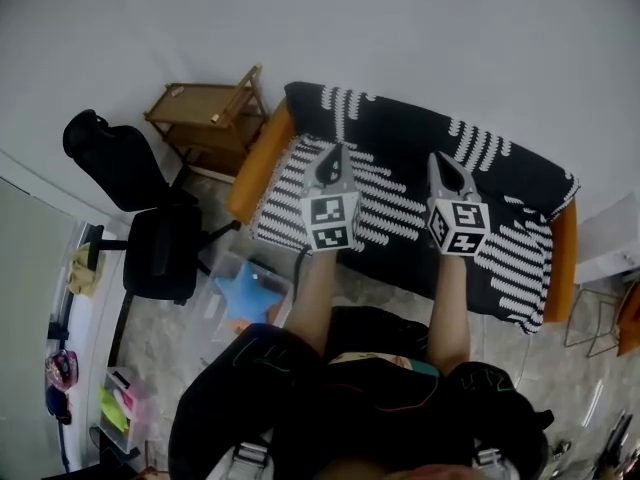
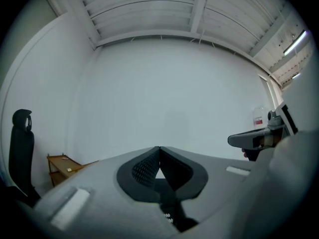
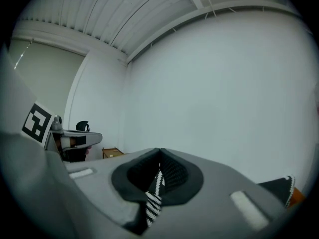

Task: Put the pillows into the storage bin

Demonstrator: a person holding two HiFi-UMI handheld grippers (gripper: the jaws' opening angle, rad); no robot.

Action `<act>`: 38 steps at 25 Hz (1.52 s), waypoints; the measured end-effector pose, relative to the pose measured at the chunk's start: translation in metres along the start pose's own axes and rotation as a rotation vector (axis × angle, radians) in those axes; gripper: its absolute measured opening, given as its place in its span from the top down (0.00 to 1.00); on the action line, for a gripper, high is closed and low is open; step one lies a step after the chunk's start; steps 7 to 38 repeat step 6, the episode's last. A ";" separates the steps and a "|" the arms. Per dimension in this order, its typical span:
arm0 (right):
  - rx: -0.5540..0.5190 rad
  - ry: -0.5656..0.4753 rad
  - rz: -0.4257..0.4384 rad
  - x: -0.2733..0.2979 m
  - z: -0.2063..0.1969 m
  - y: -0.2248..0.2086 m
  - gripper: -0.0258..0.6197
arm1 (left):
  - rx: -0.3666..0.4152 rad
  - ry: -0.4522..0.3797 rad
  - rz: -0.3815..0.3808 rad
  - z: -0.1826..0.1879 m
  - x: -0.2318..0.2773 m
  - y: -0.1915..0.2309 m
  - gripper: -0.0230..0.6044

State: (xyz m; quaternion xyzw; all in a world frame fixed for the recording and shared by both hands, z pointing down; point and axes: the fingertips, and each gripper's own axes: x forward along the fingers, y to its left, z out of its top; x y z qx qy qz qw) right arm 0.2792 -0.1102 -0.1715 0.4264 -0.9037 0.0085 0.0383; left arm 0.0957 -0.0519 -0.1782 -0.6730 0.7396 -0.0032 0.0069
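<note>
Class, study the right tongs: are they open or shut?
Shut. The right gripper view shows the right tongs clamping black-and-white striped fabric, jaws meeting at the tips.

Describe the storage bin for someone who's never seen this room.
Start at the orange-armed sofa against the wall. On the floor before its left end, beside the black office chair, sits a clear plastic bin. Unlike everything nearby, it holds a blue star-shaped pillow.

Clear run down-left to the storage bin (image 1: pixel 226 266), partly filled by a blue star pillow (image 1: pixel 250 295). Tight on that side, office chair (image 1: pixel 160 253) just beside it and wooden side table (image 1: pixel 205 118) beyond. Straight ahead, blocked by the striped pillow (image 1: pixel 420 158) spanning the orange sofa (image 1: pixel 258 173).
</note>
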 end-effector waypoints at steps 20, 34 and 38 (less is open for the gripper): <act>-0.011 -0.016 -0.002 0.007 0.007 -0.002 0.96 | 0.160 -0.026 -0.030 0.012 0.002 -0.010 0.95; -0.011 -0.016 -0.002 0.007 0.007 -0.002 0.96 | 0.160 -0.026 -0.030 0.012 0.002 -0.010 0.95; -0.011 -0.016 -0.002 0.007 0.007 -0.002 0.96 | 0.160 -0.026 -0.030 0.012 0.002 -0.010 0.95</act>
